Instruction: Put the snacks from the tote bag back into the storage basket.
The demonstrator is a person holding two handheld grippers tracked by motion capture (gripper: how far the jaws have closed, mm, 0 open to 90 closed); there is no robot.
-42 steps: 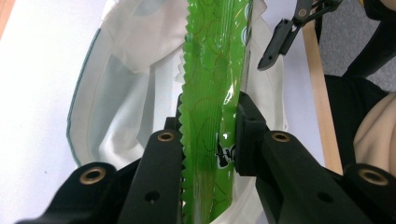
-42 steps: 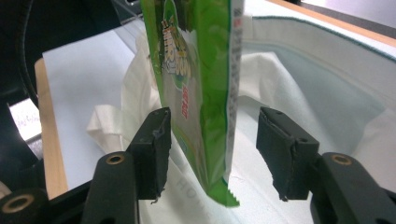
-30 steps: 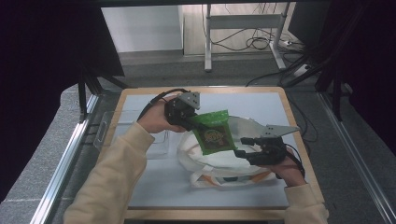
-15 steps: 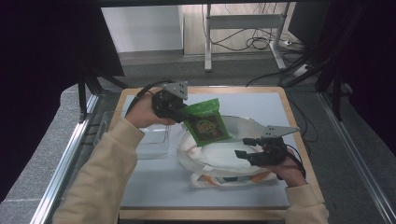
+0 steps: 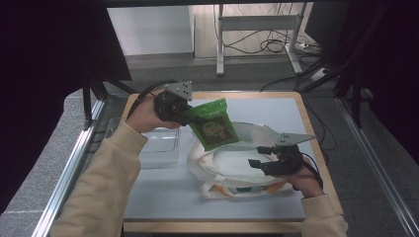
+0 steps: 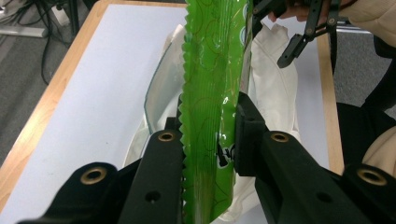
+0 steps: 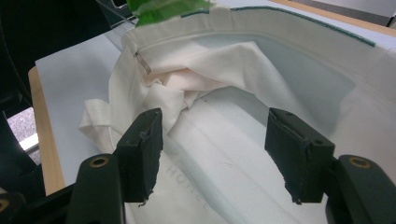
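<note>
The green snack packet (image 5: 213,124) is held up off the bench (image 5: 163,197), tilted, with its lower edge hanging over the open mouth of the white cloth bag (image 5: 232,165). It is clamped at its upper left corner by the left claw (image 5: 184,112) — in the left gripper view the packet (image 6: 212,102) is seen edge-on, pinched between the two black pads, its serrated seal running up past them. The left claw is thus closed tight on the packet.

The bag lies flat on the white sheet of the bench, its mouth spread wide, its orange-trimmed handles at the edge nearest the person. Over the right side of the bag the right claw (image 5: 264,160) is held low; its jaws have just been opening and are seen well apart in the right gripper view (image 7: 215,140), with nothing between them but the bag's cloth (image 7: 243,93) lying below — no pad is pressed on it.

Just left of the bag, a clear plastic box (image 5: 159,147) is set on the bench, below the left hand (image 5: 146,114).
</note>
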